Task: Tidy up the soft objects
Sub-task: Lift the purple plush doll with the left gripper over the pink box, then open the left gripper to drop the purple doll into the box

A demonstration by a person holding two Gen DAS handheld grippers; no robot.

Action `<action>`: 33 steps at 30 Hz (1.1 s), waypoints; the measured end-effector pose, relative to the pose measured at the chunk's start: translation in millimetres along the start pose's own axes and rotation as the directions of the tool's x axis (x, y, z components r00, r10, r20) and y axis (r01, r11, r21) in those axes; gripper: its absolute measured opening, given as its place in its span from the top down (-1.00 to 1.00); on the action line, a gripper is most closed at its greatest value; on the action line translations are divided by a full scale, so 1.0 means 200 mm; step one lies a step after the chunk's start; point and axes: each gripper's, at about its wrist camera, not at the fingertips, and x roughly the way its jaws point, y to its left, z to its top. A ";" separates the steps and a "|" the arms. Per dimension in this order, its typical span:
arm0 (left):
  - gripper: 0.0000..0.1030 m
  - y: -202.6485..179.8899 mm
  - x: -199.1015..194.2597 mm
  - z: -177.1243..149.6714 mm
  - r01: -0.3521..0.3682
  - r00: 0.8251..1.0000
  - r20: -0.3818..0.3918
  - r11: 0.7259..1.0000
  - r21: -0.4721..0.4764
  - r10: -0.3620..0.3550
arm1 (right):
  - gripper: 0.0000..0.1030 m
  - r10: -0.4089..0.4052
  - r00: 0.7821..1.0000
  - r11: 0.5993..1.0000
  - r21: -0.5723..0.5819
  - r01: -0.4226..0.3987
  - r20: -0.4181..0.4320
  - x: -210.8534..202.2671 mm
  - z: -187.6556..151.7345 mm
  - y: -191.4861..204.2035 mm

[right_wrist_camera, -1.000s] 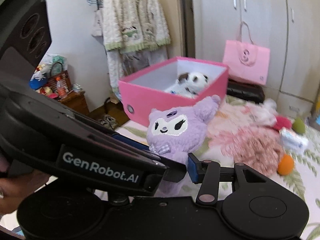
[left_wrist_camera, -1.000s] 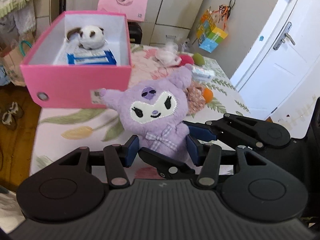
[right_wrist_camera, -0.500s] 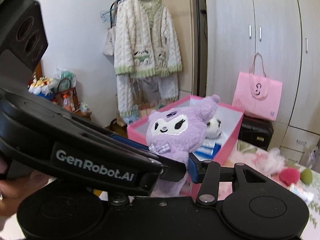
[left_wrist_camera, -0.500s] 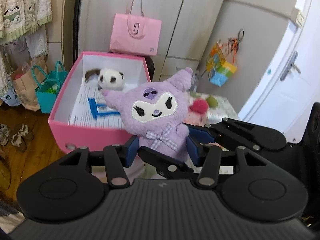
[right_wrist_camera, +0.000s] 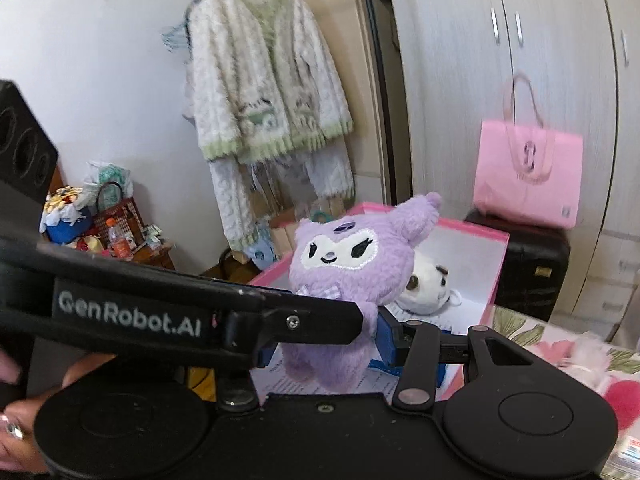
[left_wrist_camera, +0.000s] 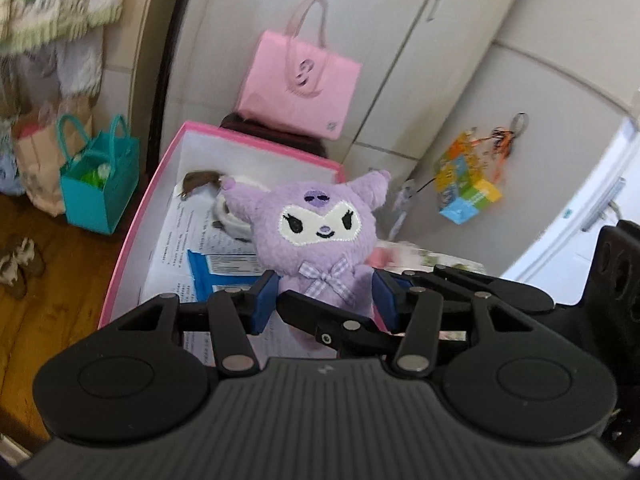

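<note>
The purple plush toy (left_wrist_camera: 320,236) now hangs over the pink box (left_wrist_camera: 132,236) (earlier over the table), pinched by both the left gripper (left_wrist_camera: 325,300) and right gripper (right_wrist_camera: 326,340), each partly closed.

Both grippers clamp a purple plush toy (right_wrist_camera: 348,276) above the pink box (right_wrist_camera: 496,264), where a white plush (right_wrist_camera: 428,292) lies; right gripper (right_wrist_camera: 326,344) near.

Left gripper (left_wrist_camera: 326,300) and right gripper (right_wrist_camera: 326,340) (crossed, tilted down) clamp 1 toy.

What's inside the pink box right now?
Inside the pink box: a white-and-brown plush toy, a blue packet and printed paper sheets. The held purple plush doll hides the rest.
</note>
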 end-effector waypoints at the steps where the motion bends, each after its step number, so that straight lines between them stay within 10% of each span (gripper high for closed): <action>1: 0.03 0.04 0.06 0.02 -0.003 1.000 -0.022 1.000 -0.020 0.002 | -0.04 -0.001 1.000 1.000 0.009 0.001 -0.029 0.06 0.01 -0.02; 16: 0.10 0.25 0.38 0.10 -0.063 0.990 -0.135 0.993 -0.099 0.050 | -0.07 0.029 0.945 0.992 -0.106 -0.067 -0.326 0.49 0.11 -0.13; 33: -0.08 0.08 0.07 0.06 -0.118 0.993 -0.004 0.987 0.111 0.119 | -0.21 -0.053 0.971 0.983 -0.182 0.010 -0.233 0.20 0.09 -0.14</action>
